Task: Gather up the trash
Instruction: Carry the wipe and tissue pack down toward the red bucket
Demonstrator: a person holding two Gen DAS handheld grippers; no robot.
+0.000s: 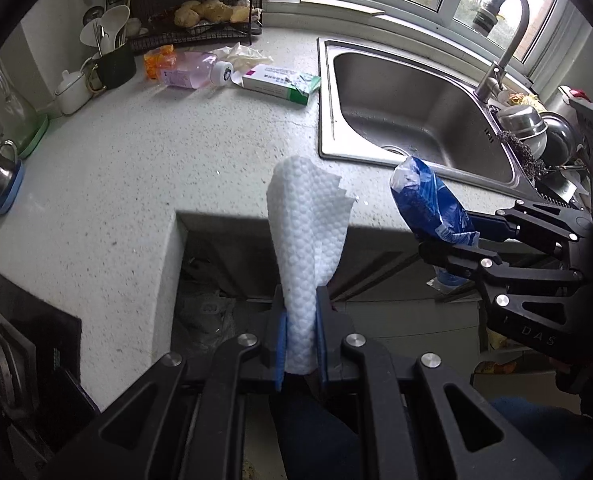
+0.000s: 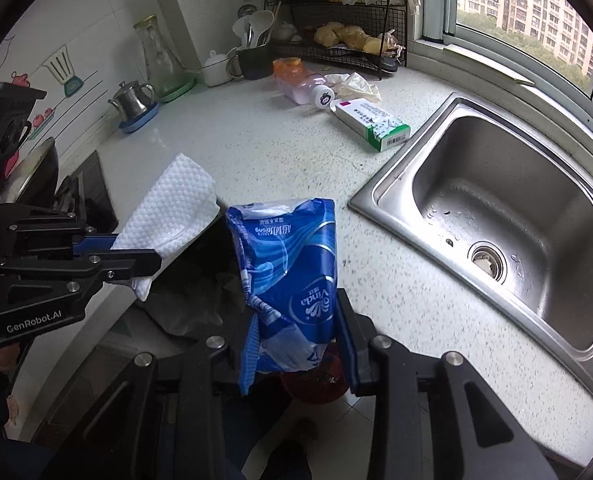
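Observation:
My left gripper (image 1: 301,312) is shut on a white embossed paper towel (image 1: 308,232) that stands up between its blue pads, held over the front edge of the countertop (image 1: 136,168). My right gripper (image 2: 296,320) is shut on an empty blue tissue wrapper (image 2: 292,264). Each gripper shows in the other's view: the right gripper (image 1: 452,240) with the wrapper (image 1: 428,196) at right, the left gripper (image 2: 152,252) with the towel (image 2: 172,208) at left. Further trash lies at the back: a pink bottle (image 1: 192,70), a green-white carton (image 1: 282,84), an orange wrapper (image 1: 158,60) and crumpled plastic (image 1: 242,56).
A steel sink (image 1: 416,100) with faucet (image 1: 504,40) is at right, with bowls (image 1: 524,124) beside it. A wire rack (image 1: 200,12), utensil holder (image 1: 114,64), white pot (image 1: 72,88) and steel teapot (image 2: 134,98) line the back. A dark bag (image 2: 192,292) shows below the counter edge.

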